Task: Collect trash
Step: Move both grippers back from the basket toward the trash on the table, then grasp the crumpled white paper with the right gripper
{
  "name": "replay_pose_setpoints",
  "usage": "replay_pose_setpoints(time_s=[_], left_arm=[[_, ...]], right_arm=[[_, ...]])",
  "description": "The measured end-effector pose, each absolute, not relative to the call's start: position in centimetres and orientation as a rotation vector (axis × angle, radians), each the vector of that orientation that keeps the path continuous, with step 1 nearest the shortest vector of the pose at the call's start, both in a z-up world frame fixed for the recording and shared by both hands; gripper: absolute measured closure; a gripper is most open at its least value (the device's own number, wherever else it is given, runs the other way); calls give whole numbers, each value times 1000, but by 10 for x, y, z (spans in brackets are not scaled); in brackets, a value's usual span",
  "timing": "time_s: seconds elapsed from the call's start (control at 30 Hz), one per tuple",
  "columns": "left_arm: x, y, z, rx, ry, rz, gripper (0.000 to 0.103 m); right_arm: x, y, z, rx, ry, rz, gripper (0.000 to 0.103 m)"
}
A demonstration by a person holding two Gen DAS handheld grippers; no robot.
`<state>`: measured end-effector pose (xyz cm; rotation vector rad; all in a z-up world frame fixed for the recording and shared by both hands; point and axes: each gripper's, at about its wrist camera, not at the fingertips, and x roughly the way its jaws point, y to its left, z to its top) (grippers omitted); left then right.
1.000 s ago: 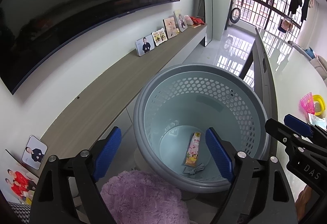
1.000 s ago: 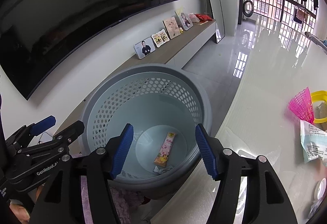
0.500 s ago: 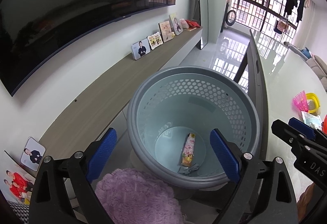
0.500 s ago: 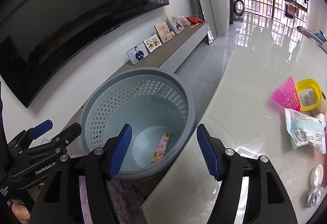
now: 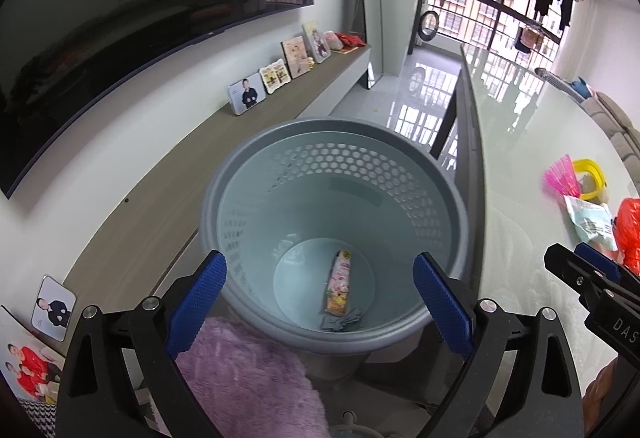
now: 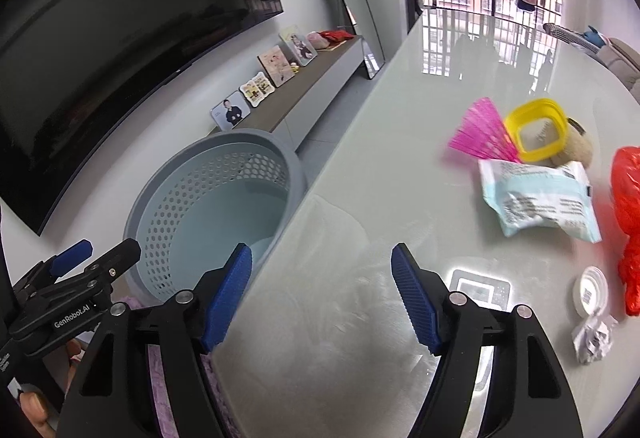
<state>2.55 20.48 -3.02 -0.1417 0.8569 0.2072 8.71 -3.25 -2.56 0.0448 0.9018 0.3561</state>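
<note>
both grippers are spread wide and carry nothing; the left gripper [image 5: 320, 302] hovers over the basket [image 5: 456, 198] (snack wrapper [image 5: 339, 288] inside), while the right gripper [image 6: 322, 294] faces table trash like the crumpled paper [image 6: 593, 334], likely next

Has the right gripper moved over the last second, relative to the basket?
Yes. The right gripper has swung right, off the gray basket and over the table; jaws open and empty.
</note>
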Motion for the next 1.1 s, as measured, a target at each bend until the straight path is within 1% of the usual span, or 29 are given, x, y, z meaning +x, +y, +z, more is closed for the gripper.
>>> replay_pose_setpoints(time_s=[0.4, 0.63, 0.93, 1.1], left_arm=[[26, 147, -23, -89, 846, 93, 10], [34, 92, -28, -46, 876, -8, 10], [44, 32, -32, 16, 891, -112, 10], [51, 12, -34, 42, 901, -135, 10]], right_arm=[[49, -105, -22, 54, 886, 233, 34], [23, -160, -18, 67, 893, 138, 34], [21, -234, -25, 139, 906, 10, 34], [29, -247, -30, 183, 921, 20, 34]])
